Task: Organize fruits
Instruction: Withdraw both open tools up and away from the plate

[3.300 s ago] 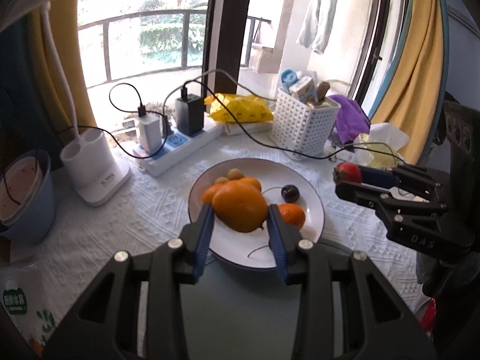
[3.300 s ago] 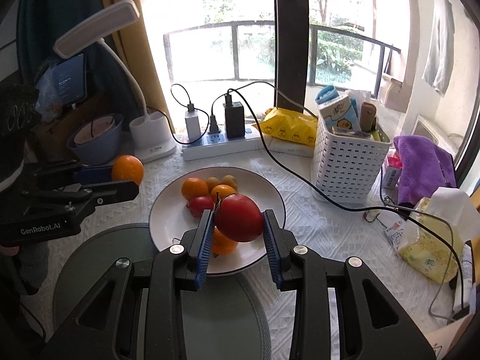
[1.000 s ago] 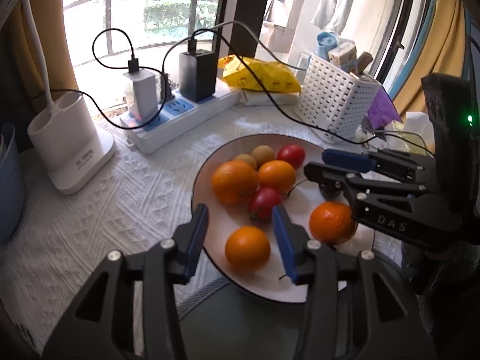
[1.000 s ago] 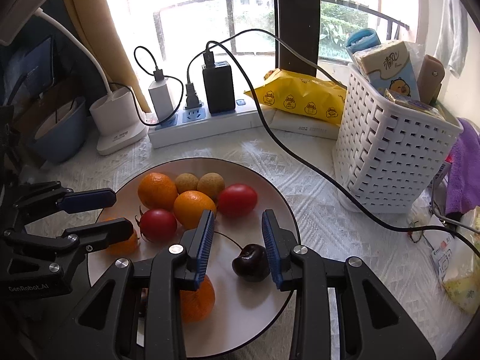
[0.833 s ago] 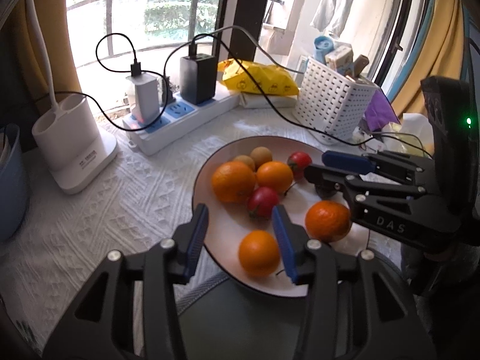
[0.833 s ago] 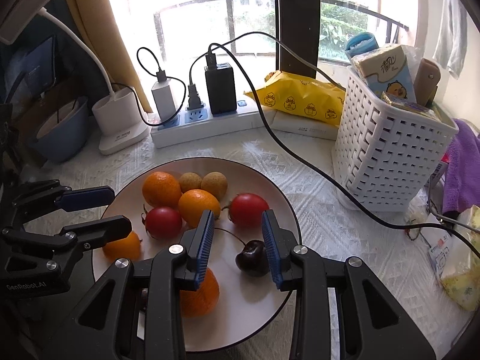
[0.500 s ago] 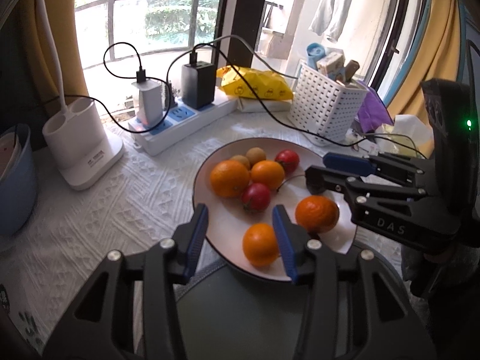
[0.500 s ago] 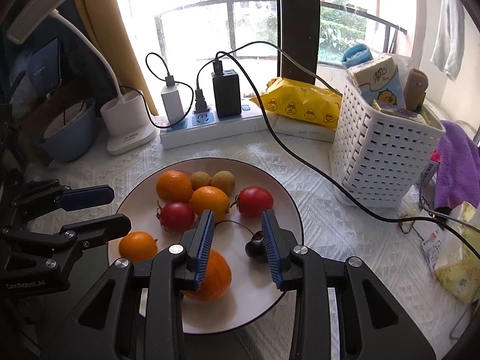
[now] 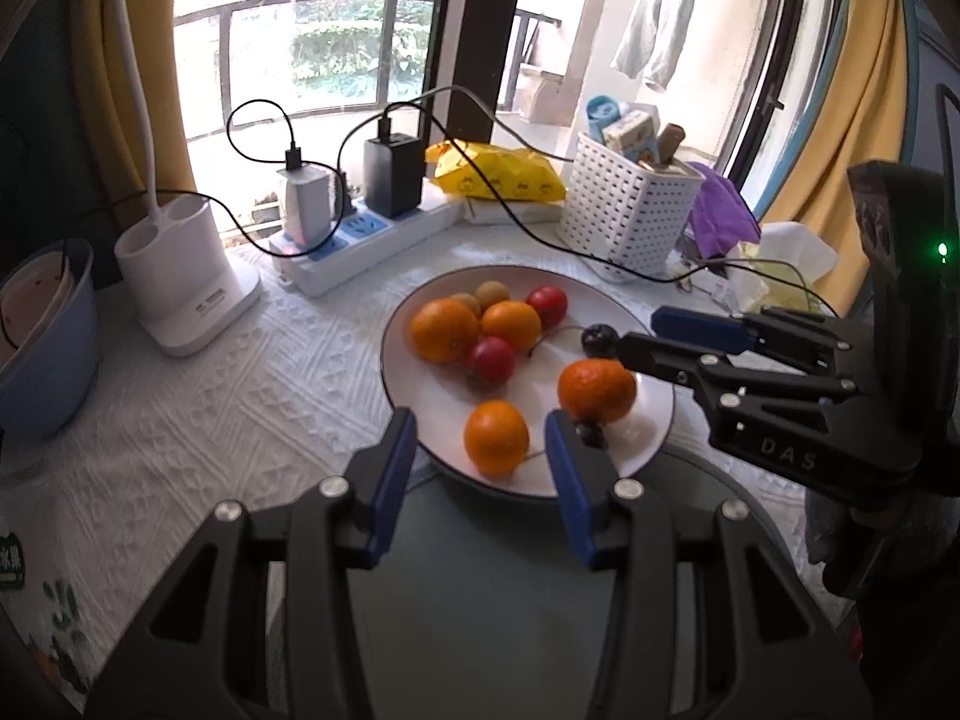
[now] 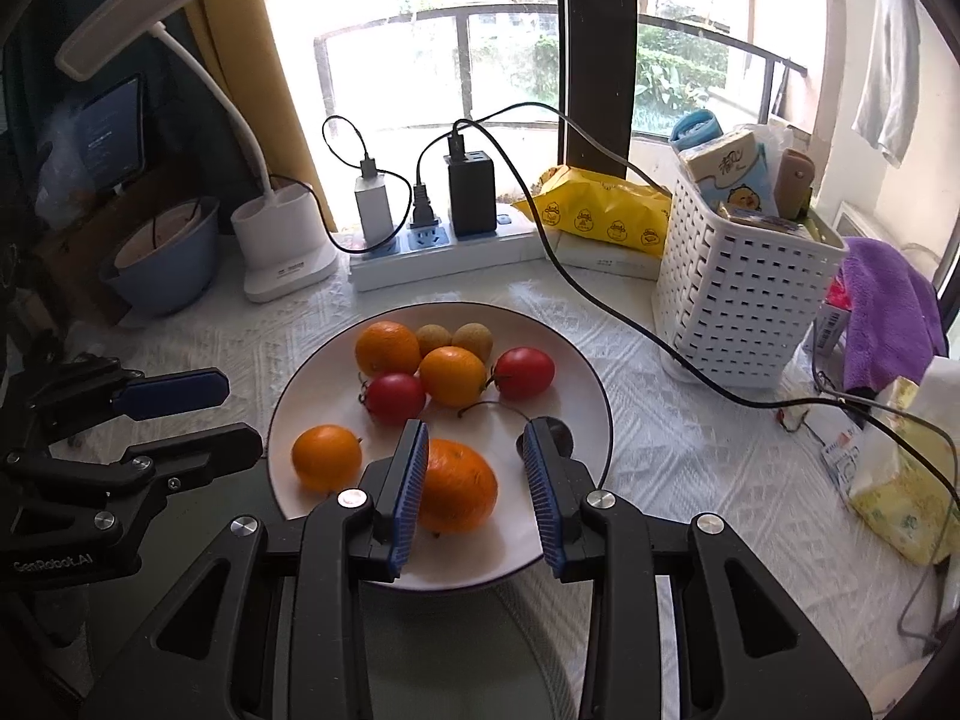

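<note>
White textured tablecloth (image 10: 660, 456) under sunny window, power strip (image 10: 444, 246) and white basket (image 10: 744, 312) behind. White plate (image 10: 576, 372) mid-table, fruit all on it: oranges (image 10: 451, 375), red tomatoes (image 10: 523, 373), two small brown fruits (image 10: 471, 341), dark cherry (image 9: 599, 341). Left gripper (image 9: 480, 468) wide open, empty, hanging over plate's near rim, small orange (image 9: 497, 437) between tips. Right gripper (image 10: 475, 480) open too, gripping nothing, big orange (image 10: 459, 485) below its gap.
</note>
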Demonstrator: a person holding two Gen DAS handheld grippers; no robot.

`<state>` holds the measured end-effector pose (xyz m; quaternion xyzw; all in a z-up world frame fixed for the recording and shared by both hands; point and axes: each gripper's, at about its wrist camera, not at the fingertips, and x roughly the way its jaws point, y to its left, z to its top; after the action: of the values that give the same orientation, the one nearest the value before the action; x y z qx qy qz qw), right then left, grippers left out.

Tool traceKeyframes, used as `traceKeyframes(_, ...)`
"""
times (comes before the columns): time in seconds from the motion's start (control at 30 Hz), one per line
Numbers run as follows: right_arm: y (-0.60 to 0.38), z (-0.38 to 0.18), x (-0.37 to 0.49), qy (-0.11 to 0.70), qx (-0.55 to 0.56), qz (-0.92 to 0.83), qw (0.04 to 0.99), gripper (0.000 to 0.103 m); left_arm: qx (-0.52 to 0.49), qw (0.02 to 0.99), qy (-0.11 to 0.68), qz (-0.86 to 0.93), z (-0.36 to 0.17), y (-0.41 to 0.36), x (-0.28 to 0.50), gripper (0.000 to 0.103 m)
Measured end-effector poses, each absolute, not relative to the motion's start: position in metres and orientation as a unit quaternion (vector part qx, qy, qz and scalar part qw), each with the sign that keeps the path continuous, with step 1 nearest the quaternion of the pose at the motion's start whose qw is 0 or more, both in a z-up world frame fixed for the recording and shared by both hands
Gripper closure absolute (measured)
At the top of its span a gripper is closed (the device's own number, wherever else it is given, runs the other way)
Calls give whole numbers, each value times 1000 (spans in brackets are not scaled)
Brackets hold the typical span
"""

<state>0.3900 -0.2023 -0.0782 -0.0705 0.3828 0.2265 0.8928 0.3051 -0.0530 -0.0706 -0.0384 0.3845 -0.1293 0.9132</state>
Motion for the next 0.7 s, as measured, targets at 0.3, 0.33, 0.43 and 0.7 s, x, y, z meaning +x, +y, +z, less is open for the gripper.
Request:
traceKeyframes(0.3,-204,-72,365,377,-71,226,895,68,-37,914,381,-131,-66,-57,280,57)
traceKeyframes(0.33,-205,-71,361,376,-71,226,896,68,-36,915,380,-131,-66,-57,276,57)
traceKeyframes(0.43,-206,-69,350,374,-71,225,897,68,-35,915,379,-131,-64,-58,266,57)
traceKeyframes(0.7,-211,-66,325,370,-68,224,899,68,-34,916,376,-133,-62,-59,246,57)
